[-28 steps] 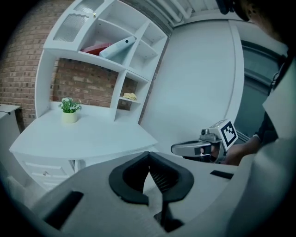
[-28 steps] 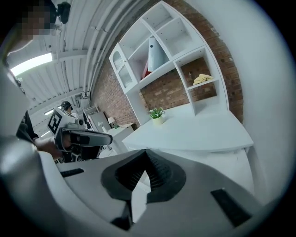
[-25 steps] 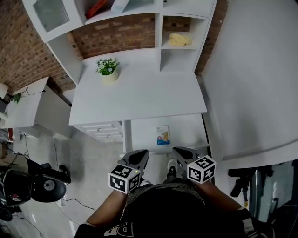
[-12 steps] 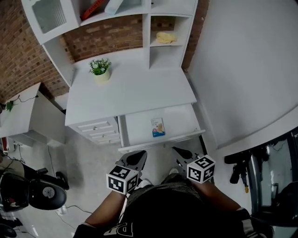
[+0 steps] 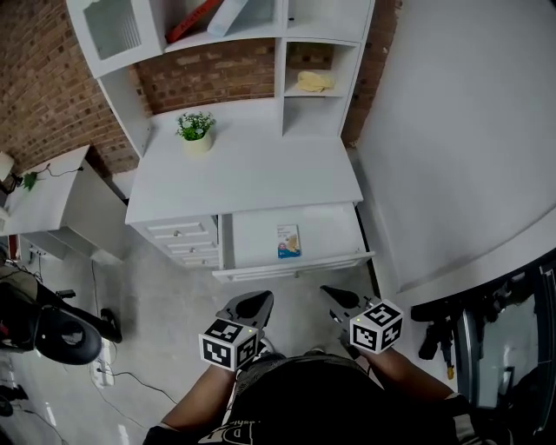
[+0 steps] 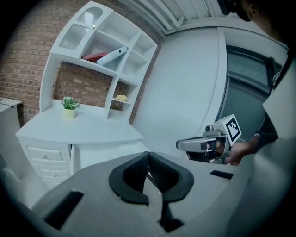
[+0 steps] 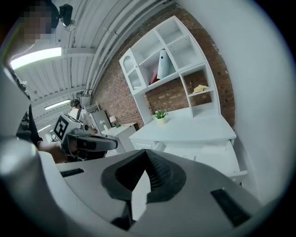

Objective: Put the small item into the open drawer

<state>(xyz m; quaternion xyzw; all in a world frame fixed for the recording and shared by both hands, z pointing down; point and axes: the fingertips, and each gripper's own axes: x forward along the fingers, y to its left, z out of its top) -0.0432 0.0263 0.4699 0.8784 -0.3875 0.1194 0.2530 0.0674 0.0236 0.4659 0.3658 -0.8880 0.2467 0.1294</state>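
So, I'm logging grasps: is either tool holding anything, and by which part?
Nothing is held. The left tool and the right tool are both shut with nothing between them; the small item lies in the open drawer.

left gripper (image 5: 250,302): fingers pressed together | right gripper (image 5: 335,295): fingers pressed together | both side by side, angled down

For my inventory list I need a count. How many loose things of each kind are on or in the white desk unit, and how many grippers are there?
Potted plant: 1
Yellow object: 1
Red book: 1
Pale leaning book: 1
Small printed packet: 1
Grippers: 2, the left gripper and the right gripper
Total: 7
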